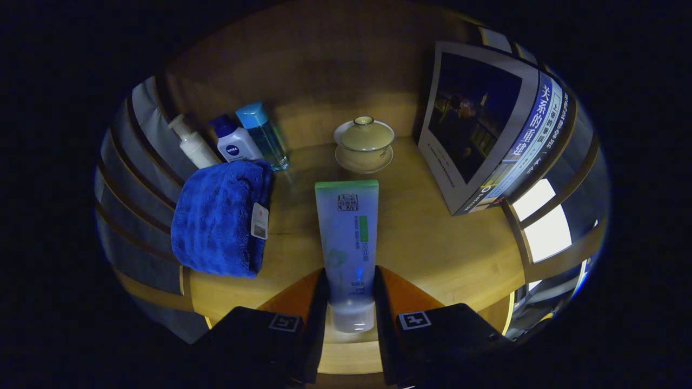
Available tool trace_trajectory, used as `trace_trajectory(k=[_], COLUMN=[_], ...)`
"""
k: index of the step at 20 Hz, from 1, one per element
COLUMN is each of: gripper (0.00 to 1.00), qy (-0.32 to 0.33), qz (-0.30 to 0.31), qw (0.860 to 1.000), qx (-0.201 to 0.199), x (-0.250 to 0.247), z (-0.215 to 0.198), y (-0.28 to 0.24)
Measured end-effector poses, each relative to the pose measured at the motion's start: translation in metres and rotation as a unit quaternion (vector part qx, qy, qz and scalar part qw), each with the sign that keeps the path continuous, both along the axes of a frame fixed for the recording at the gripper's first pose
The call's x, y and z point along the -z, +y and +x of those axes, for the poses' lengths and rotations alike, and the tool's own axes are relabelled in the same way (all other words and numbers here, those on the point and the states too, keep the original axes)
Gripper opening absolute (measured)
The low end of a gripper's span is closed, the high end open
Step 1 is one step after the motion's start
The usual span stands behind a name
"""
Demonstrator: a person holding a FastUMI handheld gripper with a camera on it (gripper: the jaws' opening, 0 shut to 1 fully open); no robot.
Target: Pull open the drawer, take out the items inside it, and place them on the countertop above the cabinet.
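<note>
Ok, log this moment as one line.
tongs: shut on tube | tube: cap toward tongs, above countertop | blue towel: beside tube | lidded cup: beyond tube

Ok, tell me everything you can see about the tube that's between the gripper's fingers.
The tube is a pale, translucent squeeze tube, plastic by its look, with a green crimped band at its far end, green printing on its face and a clear cap at its near end. It points away from the gripper, whose two fingers press on its sides just above the cap. It extends over the wooden countertop; whether it rests on it is unclear.
</note>
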State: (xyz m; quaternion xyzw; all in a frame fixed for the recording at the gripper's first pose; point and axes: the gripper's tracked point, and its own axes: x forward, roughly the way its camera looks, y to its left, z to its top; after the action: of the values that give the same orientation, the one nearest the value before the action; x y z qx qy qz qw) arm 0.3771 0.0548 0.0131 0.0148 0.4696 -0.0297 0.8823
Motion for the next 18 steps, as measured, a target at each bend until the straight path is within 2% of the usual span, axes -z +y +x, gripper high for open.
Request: trace_trajectory(k=[3, 8, 9, 18], gripper=[0.60, 1.00, 0.98, 0.98], qy=[-0.033, -0.081, -0.089, -0.182], qz=[-0.004, 0.000, -0.002, -0.003], qw=[0.999, 0.997, 0.996, 0.983], qx=[0.003, 0.009, 0.007, -0.007], x=[-0.013, -0.034, -0.037, -0.073], z=[0.006, -0.012, -0.017, -0.088], y=[-0.001, 0.000, 0.001, -0.004])
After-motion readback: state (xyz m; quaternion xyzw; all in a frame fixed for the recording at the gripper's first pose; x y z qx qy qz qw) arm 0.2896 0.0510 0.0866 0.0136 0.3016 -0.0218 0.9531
